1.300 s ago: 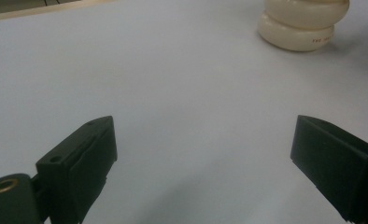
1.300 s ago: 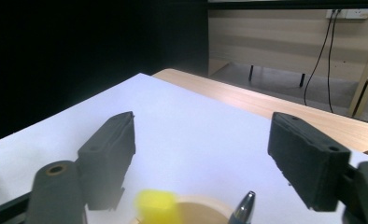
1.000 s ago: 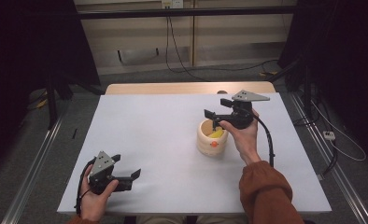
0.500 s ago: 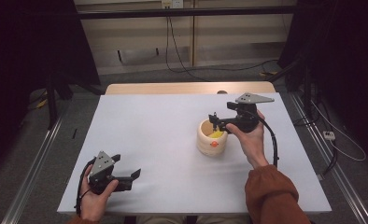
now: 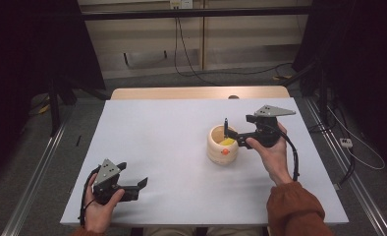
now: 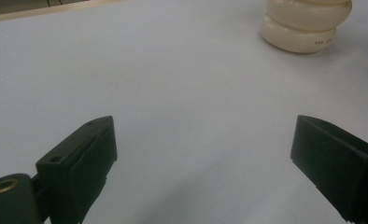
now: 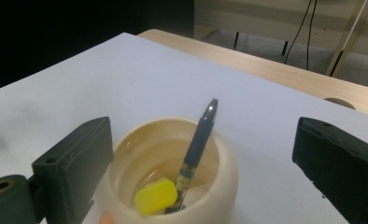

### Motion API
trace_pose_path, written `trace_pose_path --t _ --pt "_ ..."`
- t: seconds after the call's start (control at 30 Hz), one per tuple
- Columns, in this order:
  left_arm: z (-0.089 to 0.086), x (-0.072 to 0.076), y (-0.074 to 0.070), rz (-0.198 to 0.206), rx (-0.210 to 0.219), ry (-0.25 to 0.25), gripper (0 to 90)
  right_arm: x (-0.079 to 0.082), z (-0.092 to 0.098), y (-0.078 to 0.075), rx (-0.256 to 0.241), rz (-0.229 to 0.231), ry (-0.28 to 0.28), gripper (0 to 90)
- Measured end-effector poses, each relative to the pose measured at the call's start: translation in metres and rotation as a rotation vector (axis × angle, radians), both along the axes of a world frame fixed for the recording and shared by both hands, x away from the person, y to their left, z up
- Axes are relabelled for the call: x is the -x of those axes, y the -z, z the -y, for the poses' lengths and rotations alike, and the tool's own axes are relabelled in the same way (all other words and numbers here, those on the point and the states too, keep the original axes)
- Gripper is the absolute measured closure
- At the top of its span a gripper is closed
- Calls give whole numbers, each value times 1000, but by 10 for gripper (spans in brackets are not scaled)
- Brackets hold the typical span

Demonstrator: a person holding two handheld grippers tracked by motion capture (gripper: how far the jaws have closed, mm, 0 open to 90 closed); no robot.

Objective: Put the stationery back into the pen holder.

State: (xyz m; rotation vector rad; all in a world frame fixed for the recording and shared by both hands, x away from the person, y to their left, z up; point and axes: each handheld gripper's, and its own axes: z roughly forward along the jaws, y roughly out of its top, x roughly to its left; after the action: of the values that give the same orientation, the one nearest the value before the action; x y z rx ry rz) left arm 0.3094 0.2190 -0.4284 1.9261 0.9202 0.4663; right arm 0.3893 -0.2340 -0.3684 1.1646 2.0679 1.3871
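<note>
Since a second ago your right gripper has drawn back to the right of the cream pot; earlier it sat right over the rim, and now its jaws stand apart at the pot's right side, holding nothing; the pen that was between them then now stands on its own inside the pot, leaning against the inner wall with its grey tip up above the rim. In your right gripper view the pot sits low between the two spread jaws; the pen tilts up out of it, and a yellow piece lies at the bottom just beside the pen's lower end; a small orange spot shows on the pot's outer side, facing you. Your right hand is wrapped around the gripper body, with the cable trailing back toward your sleeve.

Your left gripper has not shifted; it rests near the front left corner of the white table, held in your left hand, well apart from the pot; its jaws are spread wide and empty. In your left gripper view only bare tabletop lies between the jaws, and the pot's ribbed base shows far off at the upper right.
</note>
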Motion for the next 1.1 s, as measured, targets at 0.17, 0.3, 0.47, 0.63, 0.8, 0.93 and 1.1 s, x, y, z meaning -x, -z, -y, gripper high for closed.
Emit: trace_pose_path --t 0.17,0.3,0.47,0.63,0.8,0.93,1.1 --pt "0 0 0 3 0 0 70 8 4 3 10 -9 4 50" --pt "0 0 -1 -1 3 -4 70 14 8 6 22 -12 17 50" --pt "0 0 -1 1 7 -7 69 21 12 9 22 -21 22 50" --pt "-1 0 -1 4 8 -8 70 27 16 13 25 -26 32 52" --pt "-1 1 -1 0 11 -8 70 36 21 18 17 -53 37 50" --pt "-1 1 -1 -4 16 -9 70 44 24 23 48 -52 53 51" --pt "0 0 -1 -4 23 -8 70 53 29 28 79 -37 88 55"
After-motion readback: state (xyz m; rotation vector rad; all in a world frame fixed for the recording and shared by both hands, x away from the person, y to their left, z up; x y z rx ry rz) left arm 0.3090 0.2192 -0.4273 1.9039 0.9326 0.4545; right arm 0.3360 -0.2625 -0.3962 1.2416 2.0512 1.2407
